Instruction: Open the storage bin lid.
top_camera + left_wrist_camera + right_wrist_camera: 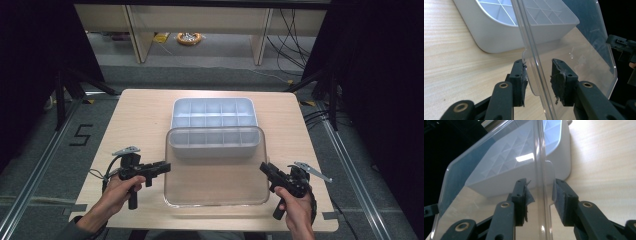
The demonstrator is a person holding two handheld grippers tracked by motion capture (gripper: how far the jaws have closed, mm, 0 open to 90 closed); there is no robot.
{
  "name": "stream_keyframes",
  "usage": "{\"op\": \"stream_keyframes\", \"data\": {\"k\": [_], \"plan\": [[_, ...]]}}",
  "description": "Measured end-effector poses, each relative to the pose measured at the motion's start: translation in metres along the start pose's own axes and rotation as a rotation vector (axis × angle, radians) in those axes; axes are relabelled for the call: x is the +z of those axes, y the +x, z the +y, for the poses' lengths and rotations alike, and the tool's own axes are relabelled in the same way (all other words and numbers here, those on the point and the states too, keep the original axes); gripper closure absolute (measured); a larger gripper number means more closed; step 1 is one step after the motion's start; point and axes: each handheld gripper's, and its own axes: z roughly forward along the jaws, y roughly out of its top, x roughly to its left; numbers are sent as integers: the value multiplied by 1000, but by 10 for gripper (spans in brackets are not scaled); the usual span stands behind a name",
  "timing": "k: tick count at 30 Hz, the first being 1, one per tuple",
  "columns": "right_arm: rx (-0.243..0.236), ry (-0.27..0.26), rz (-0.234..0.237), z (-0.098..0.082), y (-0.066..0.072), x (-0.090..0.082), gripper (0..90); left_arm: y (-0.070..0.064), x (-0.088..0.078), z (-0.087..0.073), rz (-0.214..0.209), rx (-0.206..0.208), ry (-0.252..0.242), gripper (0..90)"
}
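Observation:
A white compartment tray [212, 112] sits mid-table. A clear plastic lid [215, 180] lies in front of it, its far edge propped over the tray's near row. My left gripper [167, 167] is at the lid's left edge and my right gripper [262, 167] is at its right edge. In the left gripper view the jaws [539, 80] stand open, straddling the lid's rim [534, 57] and a small tab, with the tray [499, 35] behind. In the right gripper view the jaws [540, 197] are likewise open around the lid's rim [540, 157], beside the tray's corner [559, 162].
The light wooden table [145, 115] has bare room left and right of the tray. Beyond its far edge are floor, cables and wooden furniture legs [137, 35]. A "5" is taped on the floor [81, 135] at the left.

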Motion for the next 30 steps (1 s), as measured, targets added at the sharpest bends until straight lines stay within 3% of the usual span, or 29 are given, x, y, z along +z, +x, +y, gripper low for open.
{"op": "stream_keyframes", "data": {"k": [7,11,14,15,16,19,21,22,24,25,26,27,29,30], "plan": [[0,19,-18,-13,-1,-9,646,-4,-4,-11,-9,16,16,634],[-28,12,-27,-18,0,-14,643,-4,-5,-17,-7,22,32,631],[-26,29,-25,-24,0,-16,644,-4,-7,-21,-14,16,34,632],[2,37,-29,-25,2,-17,644,-4,-7,-23,-15,16,40,632],[-28,36,-29,-26,0,-19,642,-4,-8,-25,-17,19,46,631],[-33,39,-34,-32,-2,-17,638,-4,-6,-31,-14,17,62,629],[4,53,-26,-34,0,-19,639,-3,-5,-34,-15,14,71,629],[-38,42,-45,-35,-3,-18,639,-4,-5,-36,-2,16,74,629],[-42,64,-48,-35,-2,-21,639,-3,-4,-38,-11,16,85,627],[-4,60,-29,-37,0,-20,639,-3,-4,-40,-10,14,87,628],[-11,58,-36,-38,0,-20,638,-3,-4,-41,-5,16,90,627],[-50,56,-30,-38,-4,-20,639,-2,-4,-41,-13,14,97,627],[-48,74,-69,-39,-3,-20,638,-1,-3,-43,-11,9,102,627],[-34,70,-35,-40,-3,-20,637,-1,-3,-44,-11,15,107,627]]}}
